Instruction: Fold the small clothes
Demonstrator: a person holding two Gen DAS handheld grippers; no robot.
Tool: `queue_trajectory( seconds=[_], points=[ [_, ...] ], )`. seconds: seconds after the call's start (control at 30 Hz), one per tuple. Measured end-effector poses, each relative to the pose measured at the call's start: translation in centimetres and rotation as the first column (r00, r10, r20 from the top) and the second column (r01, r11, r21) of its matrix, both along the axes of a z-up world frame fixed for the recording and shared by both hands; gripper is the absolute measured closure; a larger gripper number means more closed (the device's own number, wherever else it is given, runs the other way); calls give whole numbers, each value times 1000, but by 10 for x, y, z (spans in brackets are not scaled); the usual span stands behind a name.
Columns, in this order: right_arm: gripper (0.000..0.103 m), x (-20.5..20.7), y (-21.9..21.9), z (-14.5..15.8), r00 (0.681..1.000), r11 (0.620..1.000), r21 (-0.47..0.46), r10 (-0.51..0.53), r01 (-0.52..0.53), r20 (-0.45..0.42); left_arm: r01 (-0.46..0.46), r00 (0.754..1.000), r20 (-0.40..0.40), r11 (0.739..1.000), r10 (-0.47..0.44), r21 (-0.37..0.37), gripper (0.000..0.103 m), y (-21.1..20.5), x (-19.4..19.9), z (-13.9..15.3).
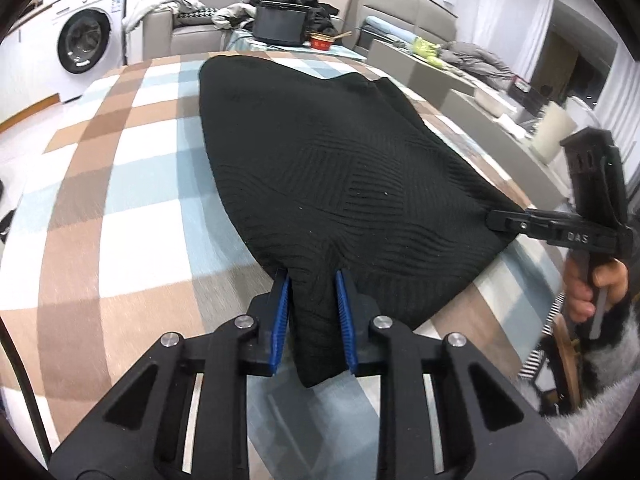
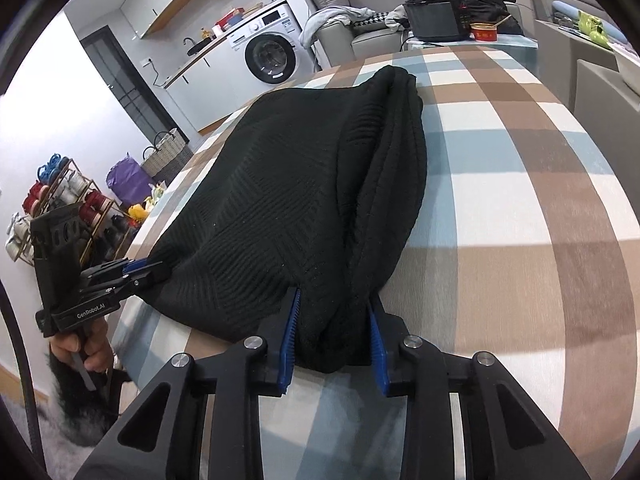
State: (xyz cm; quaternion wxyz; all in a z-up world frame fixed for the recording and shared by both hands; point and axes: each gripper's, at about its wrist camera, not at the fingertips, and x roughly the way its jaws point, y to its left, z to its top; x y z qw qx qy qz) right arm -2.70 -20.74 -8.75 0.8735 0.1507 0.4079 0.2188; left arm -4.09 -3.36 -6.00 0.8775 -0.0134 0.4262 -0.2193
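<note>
Two claws, left claw [image 1: 312, 312] and right claw [image 2: 334, 332], pinch black knit garment [image 1: 320, 168] corners.

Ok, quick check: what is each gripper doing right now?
Left gripper: closed on the near edge of the black knit garment.
Right gripper: closed on the same garment's near edge.

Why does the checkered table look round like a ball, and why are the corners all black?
Left wrist view: the fisheye lens bends the checkered tablecloth into a bulge, and its round rim blacks out the corners. Right wrist view: same bulge, with blurry stripes near the bottom; the black knit garment stays sharp between the right hand-held gripper fingers.
</note>
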Motion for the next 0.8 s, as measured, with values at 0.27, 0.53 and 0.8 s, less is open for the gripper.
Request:
queue_trajectory(
  seconds=[0.27,0.53,0.8],
  points=[
    [72,29,10,5,1000,999,-42,2,-2,11,-56,998,16,997,55,48,83,-4,36,1],
    [71,56,17,10,999,997,-80,-16,18,32,-87,996,33,993,84,76,83,-7,71,1],
    [62,59,21,15,997,990,-131,-37,46,73,-118,991,67,989,112,85,80,-6,73,3]
  ],
)
